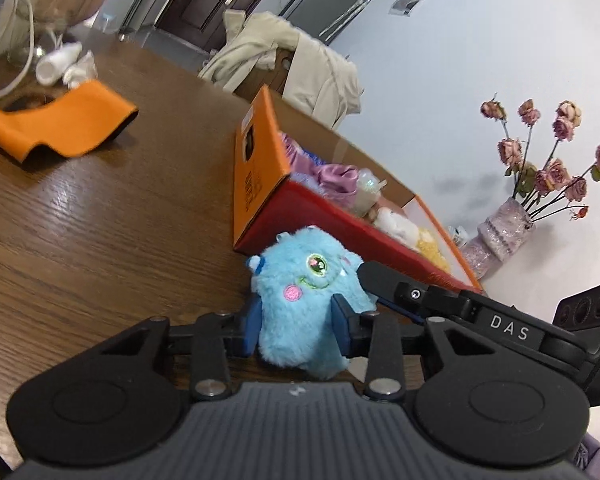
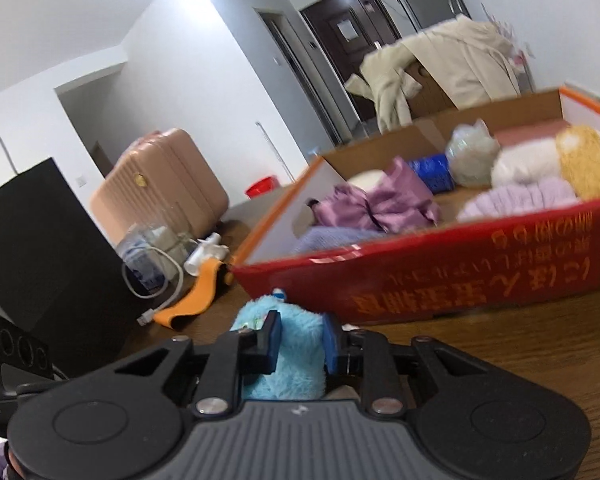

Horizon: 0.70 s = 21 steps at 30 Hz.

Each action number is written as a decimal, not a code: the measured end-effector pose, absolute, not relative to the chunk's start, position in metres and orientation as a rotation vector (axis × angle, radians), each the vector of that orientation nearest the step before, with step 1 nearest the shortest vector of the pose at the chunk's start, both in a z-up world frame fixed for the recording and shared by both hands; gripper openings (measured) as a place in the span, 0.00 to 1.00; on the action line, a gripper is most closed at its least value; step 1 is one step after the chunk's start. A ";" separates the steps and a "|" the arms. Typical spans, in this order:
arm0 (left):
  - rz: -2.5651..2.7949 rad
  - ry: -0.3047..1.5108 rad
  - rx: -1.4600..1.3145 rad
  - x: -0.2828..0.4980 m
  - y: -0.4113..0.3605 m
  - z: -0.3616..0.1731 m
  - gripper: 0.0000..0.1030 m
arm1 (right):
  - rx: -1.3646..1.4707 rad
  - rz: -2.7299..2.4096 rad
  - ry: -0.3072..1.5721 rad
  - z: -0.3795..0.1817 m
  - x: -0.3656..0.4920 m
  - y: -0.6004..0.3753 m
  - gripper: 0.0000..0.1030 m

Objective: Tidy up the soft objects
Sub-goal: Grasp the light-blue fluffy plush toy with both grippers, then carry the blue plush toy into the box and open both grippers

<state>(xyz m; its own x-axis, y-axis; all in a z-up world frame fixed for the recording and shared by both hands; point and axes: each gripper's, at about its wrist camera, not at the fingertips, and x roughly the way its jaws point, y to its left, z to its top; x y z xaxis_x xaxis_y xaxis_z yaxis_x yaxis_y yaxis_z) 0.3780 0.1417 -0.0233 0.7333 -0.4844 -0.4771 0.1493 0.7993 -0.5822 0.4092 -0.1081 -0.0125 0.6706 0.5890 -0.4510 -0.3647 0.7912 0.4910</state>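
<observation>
Sky-blue fur is showing on the plush monster (image 1: 308, 300), with a pink cheek spot and a green eye. The box (image 1: 260, 176) is glowing orange on its end wall and red along its side, with yellow lettering. Inside, purple satin cloth (image 2: 384, 200) and a yellow plush (image 2: 584, 160) are catching the light. An orange cloth (image 1: 60, 124) is lying on the dark brown wood-grain table (image 1: 100, 220).

Home: wooden table (image 1: 100, 208), pink suitcase (image 2: 160, 184), dried roses in vase (image 1: 500, 232), front door (image 2: 352, 36).
</observation>
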 end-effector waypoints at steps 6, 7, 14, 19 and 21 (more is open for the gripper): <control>-0.351 0.636 -0.524 0.328 0.124 0.004 0.35 | 0.376 0.551 0.594 0.012 0.357 -0.123 0.21; -0.355 0.636 -0.515 0.318 0.119 0.008 0.35 | 0.380 0.551 0.590 0.015 0.344 -0.129 0.21; -0.415 0.616 -0.430 0.253 0.071 0.025 0.35 | 0.396 0.525 0.570 0.029 0.270 -0.179 0.21; -0.440 0.621 -0.383 0.234 0.041 0.029 0.35 | 0.410 0.488 0.556 0.031 0.244 -0.204 0.21; -0.443 0.619 -0.376 0.230 0.034 0.030 0.35 | 0.413 0.481 0.550 0.032 0.238 -0.210 0.21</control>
<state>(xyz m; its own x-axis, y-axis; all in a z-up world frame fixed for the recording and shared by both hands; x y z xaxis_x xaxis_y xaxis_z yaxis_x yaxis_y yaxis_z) 0.2304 0.0344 0.0299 0.7272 -0.5014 -0.4689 0.2820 0.8409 -0.4619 0.2384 -0.2104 0.0319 0.7482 0.5335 -0.3944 -0.3193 0.8106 0.4909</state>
